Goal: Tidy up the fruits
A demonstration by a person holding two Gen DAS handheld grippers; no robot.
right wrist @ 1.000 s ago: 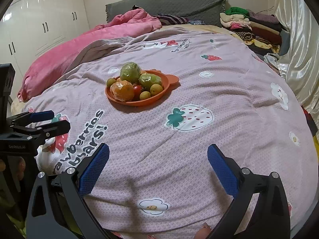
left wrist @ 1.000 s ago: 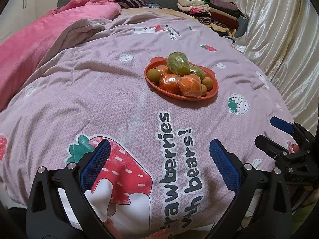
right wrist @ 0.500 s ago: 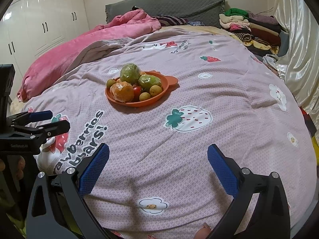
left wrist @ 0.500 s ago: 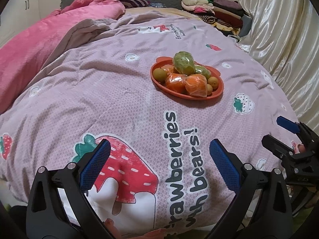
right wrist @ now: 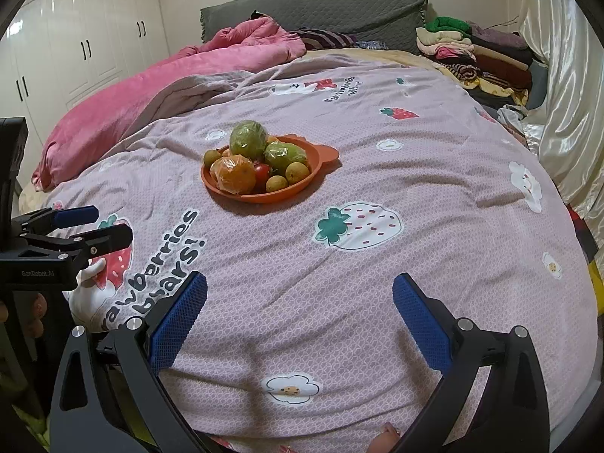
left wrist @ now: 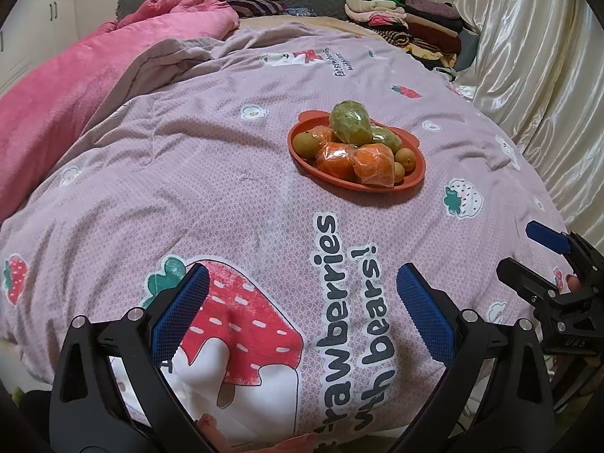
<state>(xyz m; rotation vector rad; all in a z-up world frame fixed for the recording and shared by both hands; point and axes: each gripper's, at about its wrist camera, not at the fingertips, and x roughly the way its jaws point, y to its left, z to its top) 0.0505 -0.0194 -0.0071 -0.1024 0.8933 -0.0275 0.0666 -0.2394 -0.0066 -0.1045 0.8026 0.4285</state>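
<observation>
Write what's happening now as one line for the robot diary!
left gripper: open, empty | right gripper: open, empty | fruits: piled in orange plate on bedspread | untouched

A home bedroom: quilted bed (right wrist: 377, 264), white wardrobes (right wrist: 75, 37), folded clothes (right wrist: 472, 53).

The left gripper (left wrist: 302, 315) hovers over the near edge of the bed, jaws spread wide and empty. The right gripper (right wrist: 300, 315) hangs beside it at the same edge, jaws equally wide, gripping nothing.
</observation>
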